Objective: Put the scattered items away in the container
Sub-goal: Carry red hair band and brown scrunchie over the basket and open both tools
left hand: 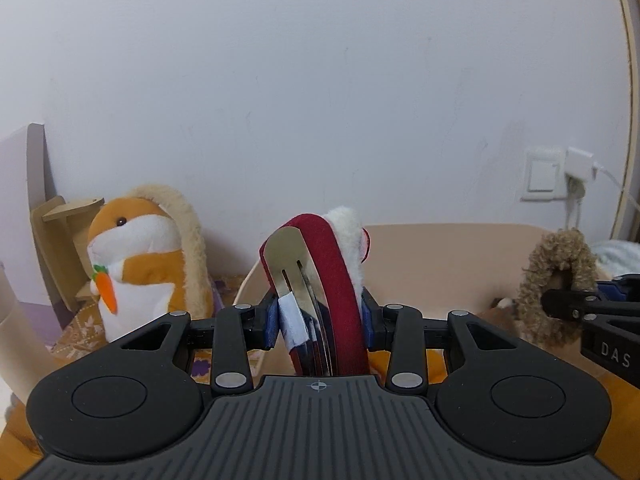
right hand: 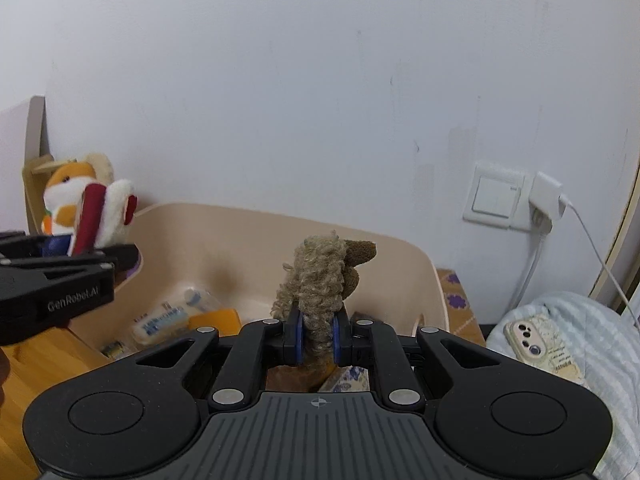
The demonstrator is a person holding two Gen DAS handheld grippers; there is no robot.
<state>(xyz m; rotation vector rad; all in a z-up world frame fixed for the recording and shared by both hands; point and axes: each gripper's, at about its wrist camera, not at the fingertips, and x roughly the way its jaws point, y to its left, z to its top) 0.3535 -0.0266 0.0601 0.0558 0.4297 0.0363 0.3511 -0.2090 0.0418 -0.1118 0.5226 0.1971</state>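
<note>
**Two grippers, two held items at the beige container**

Left wrist view shows a red hair clip [left hand: 332,280], trimmed with white fluff and backed by a slotted metal tongue, pinched between the jaws of the left gripper [left hand: 320,320]. Its long axis runs upward and slightly left out of the jaws, the rounded metal end on top. It hangs in front of the near rim of the beige container [left hand: 448,256], which stands against the white wall.

Right wrist view has a curly brown plush piece [right hand: 318,280] clamped in the right gripper [right hand: 318,338], jaws pressed tight on its lower part. The piece stands upright, with a darker brown felt tip pointing right at the top. Behind it the container holds small packets [right hand: 164,320] and an orange item [right hand: 220,316].

Left of the container sits an orange and white plush toy [left hand: 132,256] holding a carrot. A phone [right hand: 536,340] lies on a pale blue cloth [right hand: 592,320] to the right.
</note>
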